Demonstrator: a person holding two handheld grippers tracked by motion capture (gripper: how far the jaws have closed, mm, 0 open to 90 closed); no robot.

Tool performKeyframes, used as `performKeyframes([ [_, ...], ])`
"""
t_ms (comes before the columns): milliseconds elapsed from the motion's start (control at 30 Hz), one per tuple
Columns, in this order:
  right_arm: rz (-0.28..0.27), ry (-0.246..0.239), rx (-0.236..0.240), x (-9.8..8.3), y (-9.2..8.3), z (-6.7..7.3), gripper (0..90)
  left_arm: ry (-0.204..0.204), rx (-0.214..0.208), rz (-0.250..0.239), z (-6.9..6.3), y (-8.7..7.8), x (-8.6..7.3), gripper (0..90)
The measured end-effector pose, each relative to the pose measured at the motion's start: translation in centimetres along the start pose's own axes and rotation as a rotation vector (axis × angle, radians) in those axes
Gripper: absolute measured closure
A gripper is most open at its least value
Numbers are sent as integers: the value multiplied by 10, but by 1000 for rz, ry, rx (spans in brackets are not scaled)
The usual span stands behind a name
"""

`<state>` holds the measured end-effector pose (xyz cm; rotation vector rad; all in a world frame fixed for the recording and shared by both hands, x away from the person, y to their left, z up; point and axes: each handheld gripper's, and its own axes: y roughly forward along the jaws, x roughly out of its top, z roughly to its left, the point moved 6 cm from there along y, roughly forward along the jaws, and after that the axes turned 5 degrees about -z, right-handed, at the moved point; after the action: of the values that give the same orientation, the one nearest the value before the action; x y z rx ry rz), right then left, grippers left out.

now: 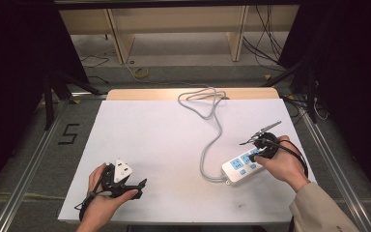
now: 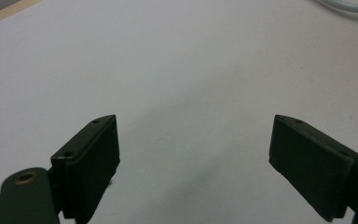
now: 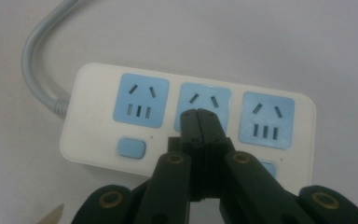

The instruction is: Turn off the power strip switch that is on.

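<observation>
Power strip (image 3: 186, 119) sits right under our right gripper (image 3: 199, 113) — fingers pinched together, holding nothing, over its middle socket; left gripper (image 2: 193, 154) gapes empty, well apart.

- My right gripper (image 3: 199, 112) has its two black jaws pressed flat together, nothing between them.
- Their tips sit over the middle blue socket (image 3: 204, 100) of the white power strip (image 3: 93, 84).
- A blue socket lies on either side, with a blue button (image 3: 130, 148) below the left one.
- The grey cable (image 3: 39, 56) curves off from the strip's left end across the white table (image 3: 284, 42).
</observation>
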<state>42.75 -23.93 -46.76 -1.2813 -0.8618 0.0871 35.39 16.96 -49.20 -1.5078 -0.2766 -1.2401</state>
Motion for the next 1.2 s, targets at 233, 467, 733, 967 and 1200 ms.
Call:
performKeyframes([
  [233,-61,-3,42,-3,0,1,900,-5,1,-2,0,0,0,156],
  [467,-134,-9,93,-5,-3,7,900,-2,-1,1,0,0,-1,156],
  [733,-223,-20,138,-8,-8,13,900,-2,-3,1,-1,0,-1,157],
  [967,-277,-50,161,-12,-9,21,900,-1,-7,1,-1,0,-1,157],
  [1200,-328,-60,167,-17,-11,24,900,-4,-17,2,-2,-1,-2,156],
])
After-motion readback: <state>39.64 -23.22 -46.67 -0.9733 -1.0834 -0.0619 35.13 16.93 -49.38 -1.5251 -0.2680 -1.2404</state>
